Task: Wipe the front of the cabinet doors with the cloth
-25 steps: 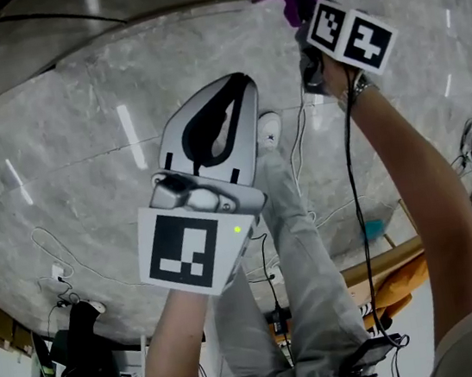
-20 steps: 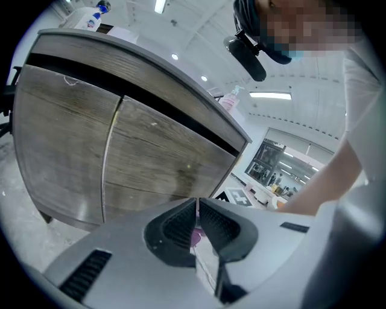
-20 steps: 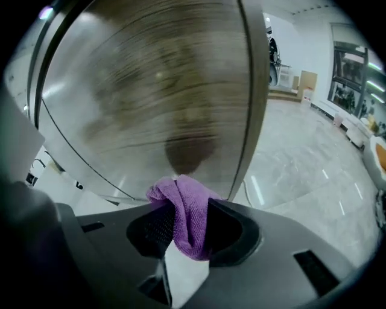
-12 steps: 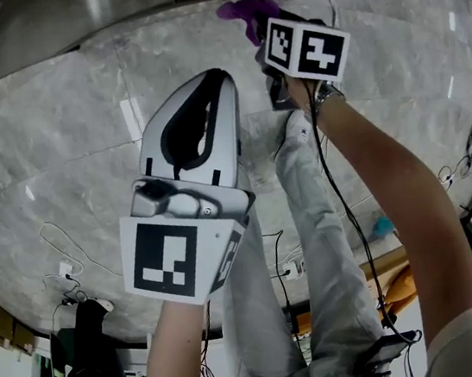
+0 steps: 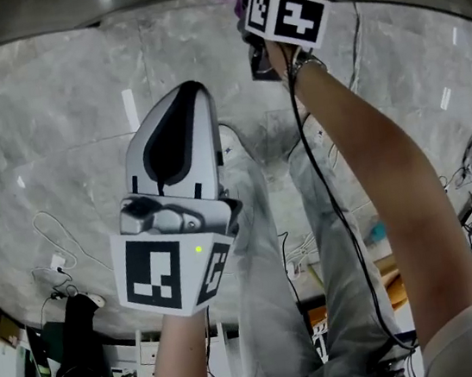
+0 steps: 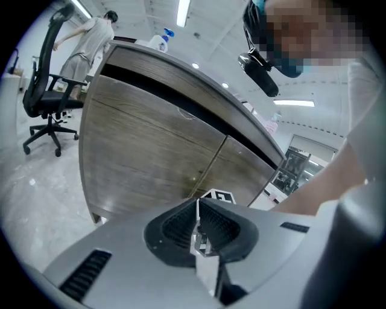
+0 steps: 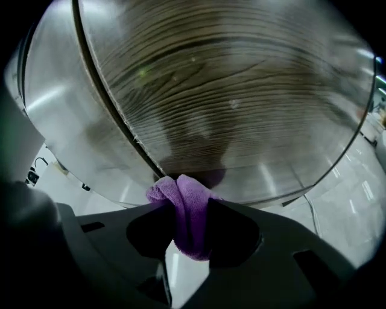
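So there's the grey marble floor (image 5: 56, 147) underneath, and the wood-grain cabinet (image 7: 229, 90) fills pretty much the whole right gripper view, with a dark seam between two doors running down diagonally. A black office chair (image 6: 45, 90) sits off to the cabinet's side. The left gripper (image 6: 197, 211) hangs back from the cabinet, jaws pressed together with nothing in them. The right gripper (image 7: 187, 223) is right up at the door and clamped on the purple cloth (image 7: 175, 190). The cloth bunches out past the jaws, low on the door at the bottom end of that seam, and looks to be touching the wood. A small spray bottle (image 6: 160, 41) stands on top of the cabinet.
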A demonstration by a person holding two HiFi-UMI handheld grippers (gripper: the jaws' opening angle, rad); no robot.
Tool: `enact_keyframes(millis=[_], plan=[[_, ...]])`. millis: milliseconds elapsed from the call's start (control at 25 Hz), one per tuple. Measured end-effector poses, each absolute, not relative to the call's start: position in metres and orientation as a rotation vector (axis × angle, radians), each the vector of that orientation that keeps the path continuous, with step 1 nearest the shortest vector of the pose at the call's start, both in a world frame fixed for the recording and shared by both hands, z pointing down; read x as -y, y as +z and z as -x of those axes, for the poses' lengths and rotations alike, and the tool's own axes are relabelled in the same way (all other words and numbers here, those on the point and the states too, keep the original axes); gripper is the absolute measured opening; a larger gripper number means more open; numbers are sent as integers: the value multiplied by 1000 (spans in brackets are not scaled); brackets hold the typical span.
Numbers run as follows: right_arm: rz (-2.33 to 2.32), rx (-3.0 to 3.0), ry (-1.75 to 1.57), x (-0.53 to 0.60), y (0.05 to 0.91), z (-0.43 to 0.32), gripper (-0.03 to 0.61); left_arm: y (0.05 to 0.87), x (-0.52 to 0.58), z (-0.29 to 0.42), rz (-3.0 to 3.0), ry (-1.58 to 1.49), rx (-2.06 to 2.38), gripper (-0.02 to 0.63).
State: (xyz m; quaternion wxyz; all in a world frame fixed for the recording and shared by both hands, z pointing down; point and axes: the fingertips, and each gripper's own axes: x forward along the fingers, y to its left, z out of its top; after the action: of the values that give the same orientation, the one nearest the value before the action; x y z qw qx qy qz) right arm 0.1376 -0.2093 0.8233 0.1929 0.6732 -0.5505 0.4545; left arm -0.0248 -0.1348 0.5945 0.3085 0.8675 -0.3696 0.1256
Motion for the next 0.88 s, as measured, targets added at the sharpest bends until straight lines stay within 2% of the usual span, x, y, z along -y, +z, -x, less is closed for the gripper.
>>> enact_keyframes(millis=[160, 440, 880], plan=[[-1920, 1520, 1286, 217, 831, -144, 141, 603, 134, 34, -2254, 321, 1033, 23], [-1912, 1509, 1313, 205, 836, -173, 141, 602, 131, 8, -2260, 315, 1041, 23], [-1863, 1504, 1337, 162, 830, -268, 141, 587, 109, -97, -2319, 317, 965, 23]])
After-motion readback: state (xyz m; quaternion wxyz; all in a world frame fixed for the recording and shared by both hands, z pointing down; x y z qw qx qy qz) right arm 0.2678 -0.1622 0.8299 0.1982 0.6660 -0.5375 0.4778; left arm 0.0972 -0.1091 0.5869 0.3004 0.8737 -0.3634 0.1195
